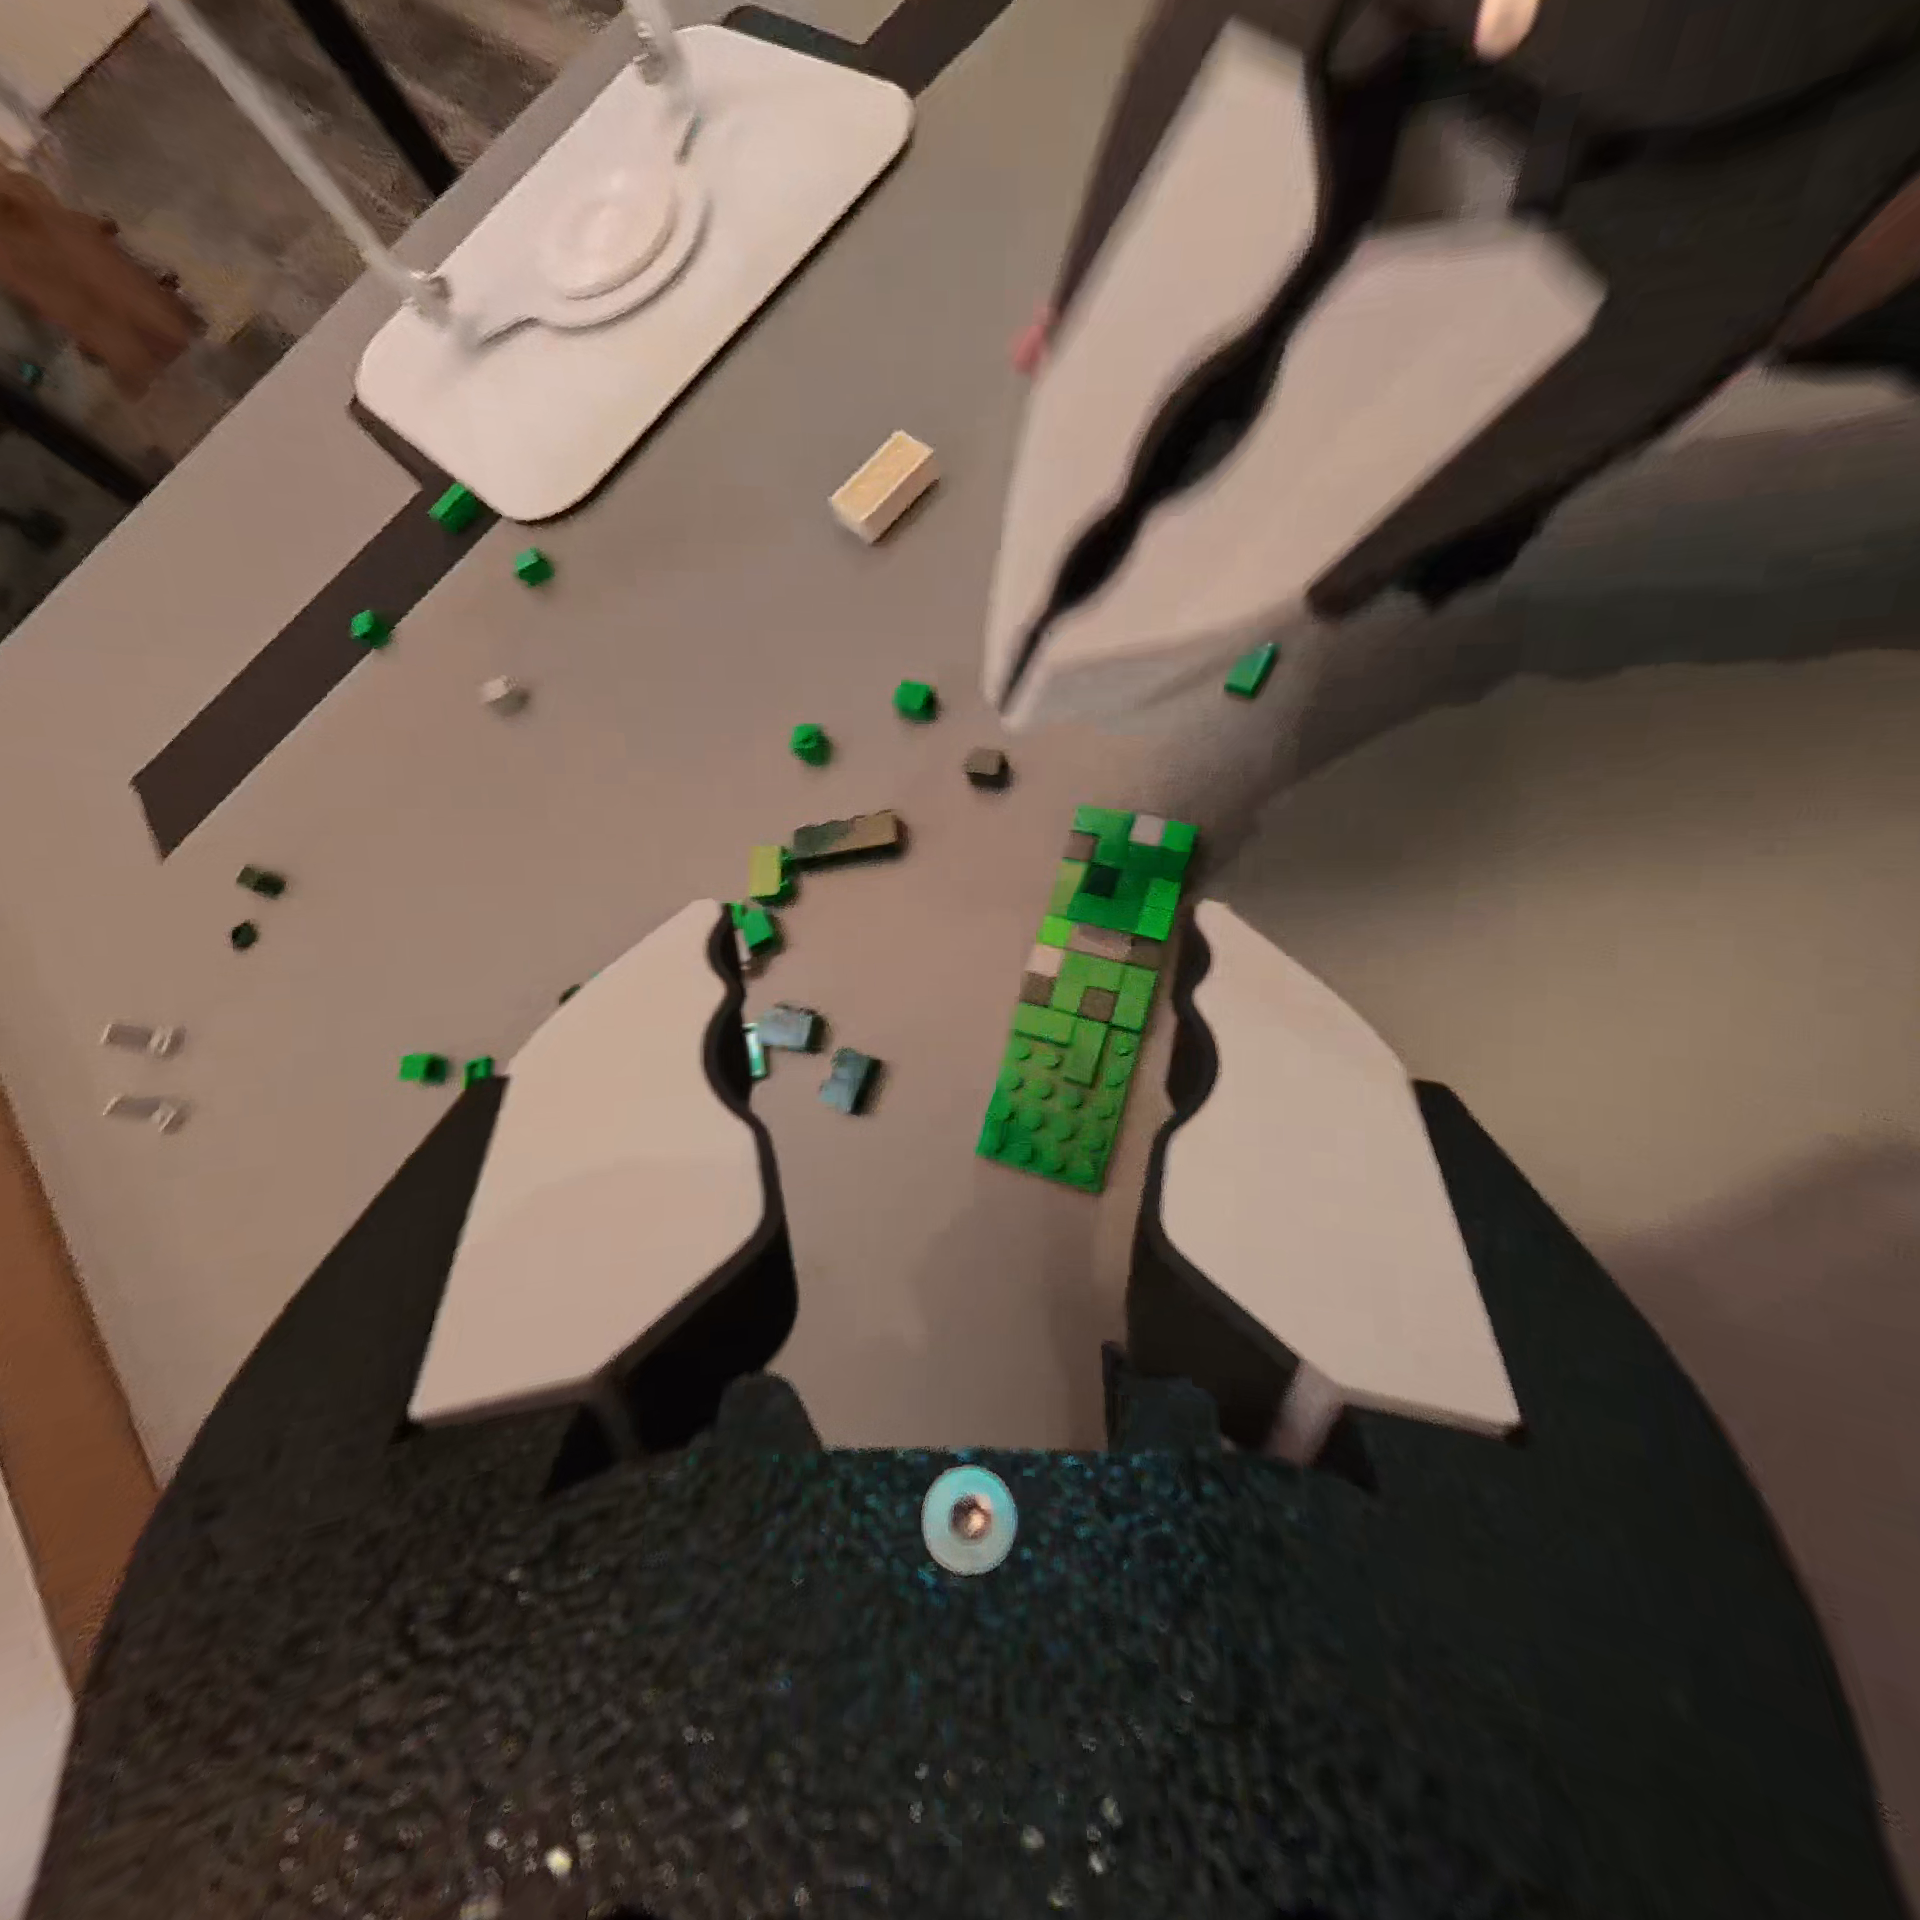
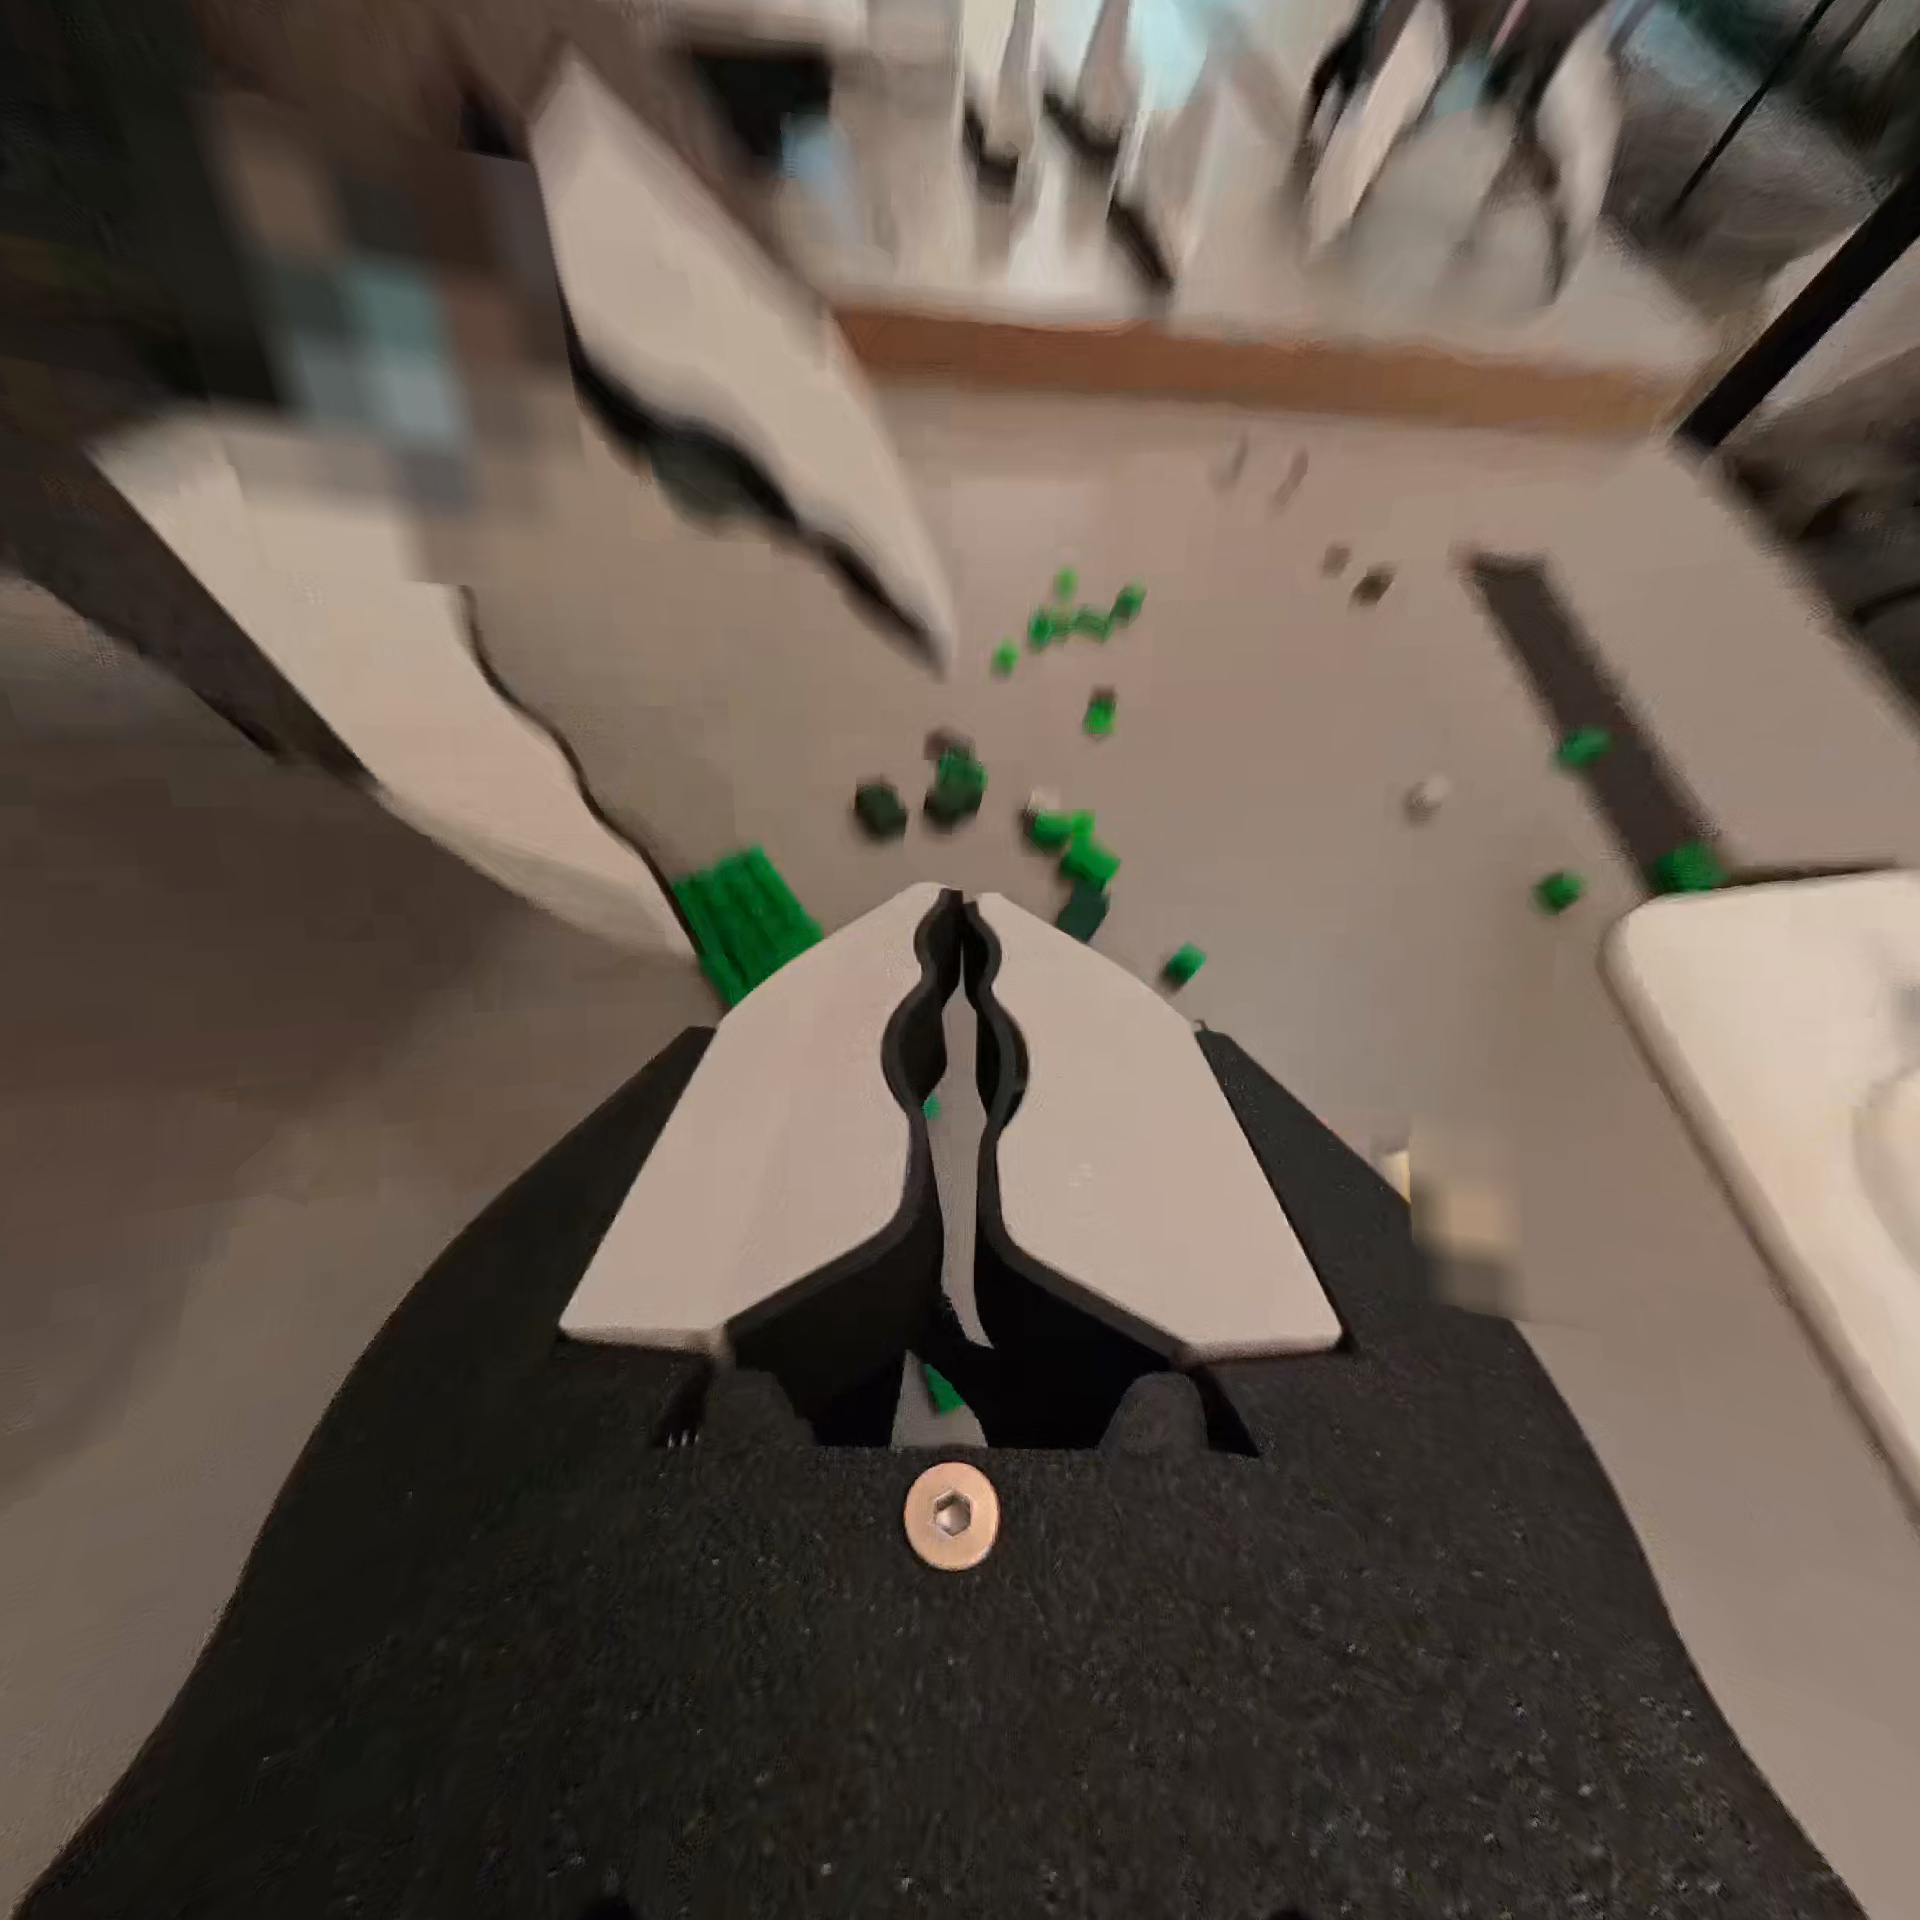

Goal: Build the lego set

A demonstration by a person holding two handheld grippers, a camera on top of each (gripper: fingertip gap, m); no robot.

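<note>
A long green lego plate [image 1: 1081, 1008], partly tiled in green, grey and white, lies flat on the grey table [image 1: 623, 790]. My left gripper [image 1: 956, 914] hovers over it, open wide. The plate lies between the fingers, close to the right finger [image 1: 1288, 1122], and neither pad presses on it. My right gripper [image 2: 956, 902] is shut, with no piece visible at its tips. In the left wrist view it [image 1: 1013, 707] hangs above the table just beyond the plate's far end. The right wrist view is blurred; it shows the plate [image 2: 743, 914] and the open left gripper [image 2: 810, 790].
Several small green bricks [image 1: 914, 698] and grey pieces [image 1: 847, 834] lie scattered left of the plate. A tan block [image 1: 883, 486] sits farther back. A white stand base [image 1: 623, 260] stands at the back left beside a dark strip [image 1: 301, 665]. The grippers' ends are close to 4 cm from one another. The tan block [image 1: 883, 486] sits 15 cm or so from the ends of my right fingers.
</note>
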